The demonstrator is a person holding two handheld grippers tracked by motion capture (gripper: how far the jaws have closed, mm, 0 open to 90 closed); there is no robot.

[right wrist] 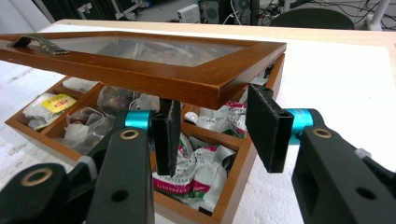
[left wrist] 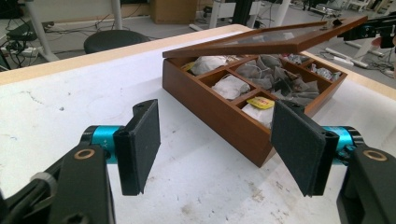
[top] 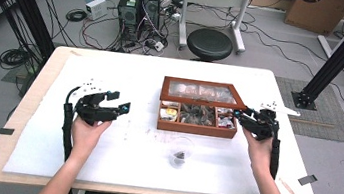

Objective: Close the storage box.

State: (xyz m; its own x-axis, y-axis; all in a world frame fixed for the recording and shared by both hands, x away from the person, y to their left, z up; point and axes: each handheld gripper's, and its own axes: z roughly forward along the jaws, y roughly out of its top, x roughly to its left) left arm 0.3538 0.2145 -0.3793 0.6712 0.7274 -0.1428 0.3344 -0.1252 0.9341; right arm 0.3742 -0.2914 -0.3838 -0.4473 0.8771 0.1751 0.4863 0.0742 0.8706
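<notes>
Left tool [left wrist: 215, 149] jaws spread, empty, over worktop [top: 116, 160]. Right tool [right wrist: 212, 135] jaws apart beneath raised lid [right wrist: 140, 60] of wooden tea box [top: 197, 123].

A white rectangular foam mat [top: 116, 160] is spread over a pale wooden table [top: 27, 108]. A brown wooden compartment box [top: 196, 125] is placed right of the mat's middle, and its glass-paned wooden lid [top: 201, 92] is hinged at the far side and held partly raised above it. Crumpled tea-bag packets [right wrist: 196, 163] are lodged in the compartments. A small clear plastic cup [top: 180, 153] is set in front of the box, nearer the person. The left gripper [top: 114, 100] is held well left of the box, above the mat. The right gripper [top: 238, 117] is held at the box's right end, just under the lid's corner. A round black stool [top: 209, 44] is placed on the floor behind the table.
</notes>
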